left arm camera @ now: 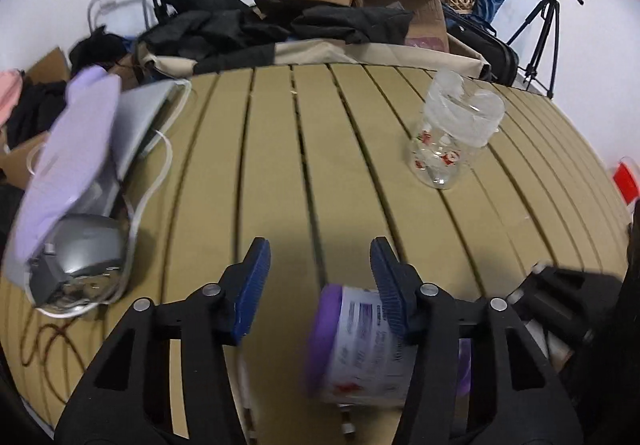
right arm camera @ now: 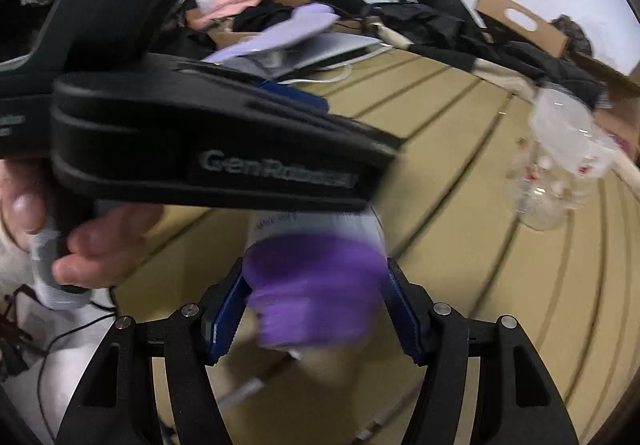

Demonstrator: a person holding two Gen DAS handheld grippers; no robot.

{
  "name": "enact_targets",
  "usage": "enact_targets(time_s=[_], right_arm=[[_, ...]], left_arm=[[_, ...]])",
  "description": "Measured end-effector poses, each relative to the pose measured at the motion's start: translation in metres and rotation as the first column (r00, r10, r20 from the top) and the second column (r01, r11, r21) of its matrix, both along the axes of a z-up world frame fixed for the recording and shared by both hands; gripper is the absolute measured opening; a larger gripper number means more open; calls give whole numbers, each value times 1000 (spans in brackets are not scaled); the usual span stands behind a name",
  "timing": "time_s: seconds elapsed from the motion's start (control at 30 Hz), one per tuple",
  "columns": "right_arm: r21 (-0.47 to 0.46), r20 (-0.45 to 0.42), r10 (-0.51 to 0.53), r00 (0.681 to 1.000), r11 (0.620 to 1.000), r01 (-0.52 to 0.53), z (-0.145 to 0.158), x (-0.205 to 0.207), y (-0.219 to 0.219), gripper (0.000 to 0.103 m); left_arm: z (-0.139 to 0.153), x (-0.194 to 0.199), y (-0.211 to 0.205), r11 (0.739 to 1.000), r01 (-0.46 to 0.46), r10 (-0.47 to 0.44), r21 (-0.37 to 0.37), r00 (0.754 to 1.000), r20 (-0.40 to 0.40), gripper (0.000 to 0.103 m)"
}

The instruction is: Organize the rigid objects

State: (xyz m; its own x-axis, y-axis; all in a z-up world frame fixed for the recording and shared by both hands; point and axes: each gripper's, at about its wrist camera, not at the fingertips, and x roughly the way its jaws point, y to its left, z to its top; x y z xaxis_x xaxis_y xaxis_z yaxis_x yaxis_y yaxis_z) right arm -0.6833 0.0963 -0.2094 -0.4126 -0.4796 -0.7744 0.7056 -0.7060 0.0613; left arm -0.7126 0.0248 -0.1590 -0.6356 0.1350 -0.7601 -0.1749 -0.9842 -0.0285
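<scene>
Right gripper [right arm camera: 316, 309]: we have it closed around the purple cap end of the purple-capped bottle [right arm camera: 316, 285], blue pads on either side of the cap.
Left gripper [left arm camera: 320, 281]: wide apart and holding nothing; its right pad sits just beside the bottle's [left arm camera: 360, 345] white labelled body, though we cannot tell if it touches.
Bottle position: lying sideways between the two grippers, low over the near edge of the counter [left arm camera: 312, 149].
Handling: we judge it a stiff plastic bottle, light, smooth and liable to slip; the ridged cap or the mid-body gives the safest grip.
Glass jar [left arm camera: 452, 133]: upright further out on the counter, well apart; fragile, so we would take it around the body, gently.
Left edge: a silver device [left arm camera: 80, 257] under lilac cloth.
</scene>
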Motion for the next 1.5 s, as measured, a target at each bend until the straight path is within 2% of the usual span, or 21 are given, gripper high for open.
enact_targets(time_s=[0.13, 0.2, 0.23, 0.3, 0.33, 0.37, 0.4, 0.43, 0.5, 0.53, 0.57, 0.67, 0.77, 0.83, 0.9, 0.97, 1.03, 1.1, 1.2, 1.3, 1.5], right_arm=[[22, -3, -84, 996, 996, 84, -3, -5, 19, 75], [-3, 12, -128, 992, 992, 128, -2, -12, 29, 75], [-20, 26, -139, 990, 990, 139, -5, -16, 36, 75], [-44, 46, -158, 986, 986, 160, -5, -21, 40, 75], [-54, 46, -167, 985, 984, 169, -4, -22, 42, 75], [-64, 51, -173, 984, 982, 177, -2, -21, 46, 75], [-69, 59, -179, 982, 981, 183, 0, -18, 50, 75], [-72, 66, -190, 980, 978, 194, 1, -20, 54, 75], [-76, 72, -220, 973, 971, 226, 6, -16, 68, 75], [-72, 72, -232, 970, 969, 237, 7, -17, 72, 75], [-56, 68, -252, 965, 965, 256, 8, -18, 78, 75], [-44, 84, -293, 952, 954, 298, 8, -21, 90, 75], [-70, 105, -306, 946, 947, 314, 11, -24, 99, 75], [-84, 110, -307, 946, 945, 316, 14, -26, 100, 75], [-116, 114, -301, 947, 942, 314, 23, -30, 99, 75], [-186, 116, -282, 952, 936, 300, 40, -37, 98, 75], [-291, 124, -247, 961, 917, 274, 63, -46, 99, 75], [-437, 168, -186, 968, 866, 242, 90, -66, 99, 75], [-598, 236, -69, 969, 776, 201, 124, -96, 94, 78], [-647, 278, 5, 960, 740, 184, 143, -123, 80, 78], [-681, 341, 94, 935, 711, 176, 153, -164, 56, 77]], left_arm=[[2, 13, -7, 998, 10, -12, -55, 1000, -27, 48], [5, 15, -15, 998, -6, 4, -67, 1000, -25, 65], [9, 15, -20, 999, -3, 2, -49, 1000, -23, 73], [20, 17, -29, 998, 35, -35, 44, 999, -8, 81], [24, 18, -30, 995, 58, -58, 85, 998, 4, 89], [26, 19, -26, 985, 105, -109, 133, 994, 24, 99], [25, 19, -17, 970, 180, -191, 163, 980, 52, 103], [21, 19, -6, 957, 244, -258, 155, 963, 78, 103], [6, 14, 18, 954, 296, -300, 47, 945, 131, 102], [0, 11, 23, 957, 290, -289, 22, 944, 156, 93], [-6, 7, 25, 960, 280, -277, 8, 944, 178, 61], [-14, -4, 18, 966, 246, -257, 76, 942, 216, 60], [-12, -5, 10, 977, 204, -213, 65, 961, 179, 60], [-2, -5, 2, 979, 184, -195, 90, 971, 135, 60], [21, -7, -4, 982, 171, -175, 81, 984, 38, 60], [49, -10, -10, 982, 164, -156, 90, 984, -89, 60], [75, -8, -17, 975, 179, -145, 129, 961, -237, 60], [95, -4, -17, 968, 207, -147, 142, 926, -348, 60], [112, -3, -20, 951, 246, -140, 190, 884, -445, 60], [121, -13, -17, 948, 258, -139, 184, 861, -489, 60], [125, -38, -24, 945, 274, -150, 177, 847, -511, 60]])
